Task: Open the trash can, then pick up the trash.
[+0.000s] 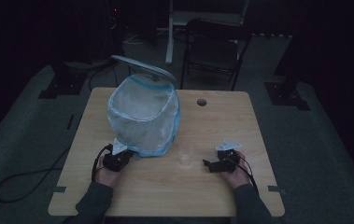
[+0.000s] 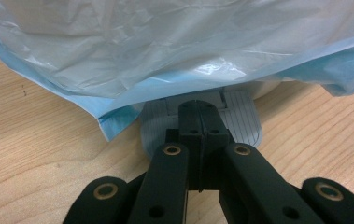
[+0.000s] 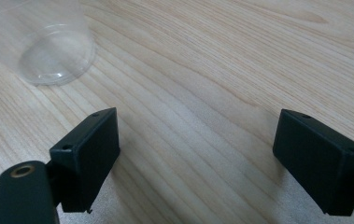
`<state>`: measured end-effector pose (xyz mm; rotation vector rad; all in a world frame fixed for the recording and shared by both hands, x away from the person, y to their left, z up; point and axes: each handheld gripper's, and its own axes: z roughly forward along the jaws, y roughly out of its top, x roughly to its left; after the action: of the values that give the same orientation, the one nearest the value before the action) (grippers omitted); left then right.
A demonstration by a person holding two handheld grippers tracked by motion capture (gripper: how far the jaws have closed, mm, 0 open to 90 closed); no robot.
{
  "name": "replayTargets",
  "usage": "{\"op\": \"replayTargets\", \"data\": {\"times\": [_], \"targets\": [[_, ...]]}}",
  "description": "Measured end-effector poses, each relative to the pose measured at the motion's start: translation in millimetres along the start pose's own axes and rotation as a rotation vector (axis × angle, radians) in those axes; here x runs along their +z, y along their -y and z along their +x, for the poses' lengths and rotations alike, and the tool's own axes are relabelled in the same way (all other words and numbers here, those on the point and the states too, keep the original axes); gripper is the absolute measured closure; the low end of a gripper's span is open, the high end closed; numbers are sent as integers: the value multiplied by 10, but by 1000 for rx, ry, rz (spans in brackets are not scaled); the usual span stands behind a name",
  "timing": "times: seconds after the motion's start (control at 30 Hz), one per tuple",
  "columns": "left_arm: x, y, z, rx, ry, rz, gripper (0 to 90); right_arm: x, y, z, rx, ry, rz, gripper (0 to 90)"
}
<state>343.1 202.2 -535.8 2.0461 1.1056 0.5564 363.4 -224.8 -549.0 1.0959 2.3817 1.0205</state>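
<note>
Left gripper (image 2: 201,122) jaws closed together, tips resting on the grey ribbed pedal (image 2: 244,122) at the foot of the bin; nothing visible between the pads; pedal lies flat on the wooden table (image 2: 34,154), sticking out from under the bag; translucent white plastic bag (image 2: 165,42) with blue hem (image 2: 132,109) drapes over the bin across the top of the view, crinkled, hem hanging just above the pedal and touching the table at left; black linkage arms (image 2: 170,182) rise from the bottom edge.
</note>
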Motion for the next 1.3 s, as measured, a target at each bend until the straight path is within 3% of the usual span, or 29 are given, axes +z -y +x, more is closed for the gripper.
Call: {"op": "replayTargets", "data": {"times": [0.6, 0.87, 1.1, 1.3], "targets": [[0, 2, 4, -3, 2, -2, 900, -4, 3, 11, 5, 4, -3, 166], [-1, 5, 3, -3, 0, -1, 900, -55, -44, 50, 41, 31, 21, 403], [-1, 4, 4, -7, 1, -1, 900, -223, -132, 21, 90, -14, -27, 604], [0, 5, 3, -10, 2, -3, 900, -351, -273, 74, 90, -68, -38, 641]]}}
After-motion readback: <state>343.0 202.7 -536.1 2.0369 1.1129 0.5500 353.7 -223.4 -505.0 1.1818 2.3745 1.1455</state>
